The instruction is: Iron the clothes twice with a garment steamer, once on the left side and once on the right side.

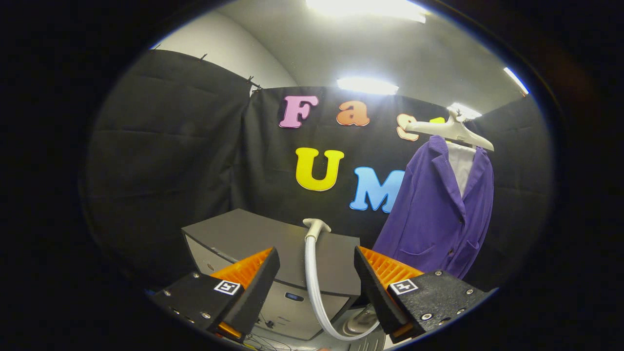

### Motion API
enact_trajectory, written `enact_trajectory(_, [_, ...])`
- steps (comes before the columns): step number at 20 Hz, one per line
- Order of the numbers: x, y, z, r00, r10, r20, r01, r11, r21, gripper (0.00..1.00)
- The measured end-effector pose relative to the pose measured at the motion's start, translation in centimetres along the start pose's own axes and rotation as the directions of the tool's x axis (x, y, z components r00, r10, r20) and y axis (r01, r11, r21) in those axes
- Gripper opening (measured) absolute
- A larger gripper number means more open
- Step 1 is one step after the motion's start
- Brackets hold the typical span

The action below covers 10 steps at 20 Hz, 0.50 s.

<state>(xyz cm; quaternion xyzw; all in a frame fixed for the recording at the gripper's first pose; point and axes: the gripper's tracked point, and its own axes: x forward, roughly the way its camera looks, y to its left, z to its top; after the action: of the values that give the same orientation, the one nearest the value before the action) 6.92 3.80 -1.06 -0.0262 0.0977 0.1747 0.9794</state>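
A purple jacket [438,209] over a white shirt hangs on a pale hanger [451,130] beyond and to the right of the fingers, in front of the black cloth wall. A white steamer hose [312,278] runs from a fitting on the grey box down between the fingers and curves toward a pale steamer head [363,321] low beside the right finger. My gripper [317,265] is open, its fingers wide apart, with only the hose passing through the gap and neither finger touching it.
A grey box-shaped unit [263,243] stands just ahead of the fingers, its front panel facing me with thin cables below it. Black cloth walls close the booth on the left, back and right. Bright ceiling lights shine overhead.
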Motion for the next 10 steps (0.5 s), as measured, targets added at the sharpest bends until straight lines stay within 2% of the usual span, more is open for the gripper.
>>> enact_trajectory(3, [2.6,1.3,1.9,0.999,0.031,0.019,-0.032,0.998,0.055,0.95])
enact_trajectory(6, [5.9,1.7,3.7,0.999,0.032,0.005,-0.033,0.996,0.081,0.95])
enact_trajectory(10, [10.2,3.2,4.7,0.999,0.052,0.001,-0.052,0.981,0.188,0.95])
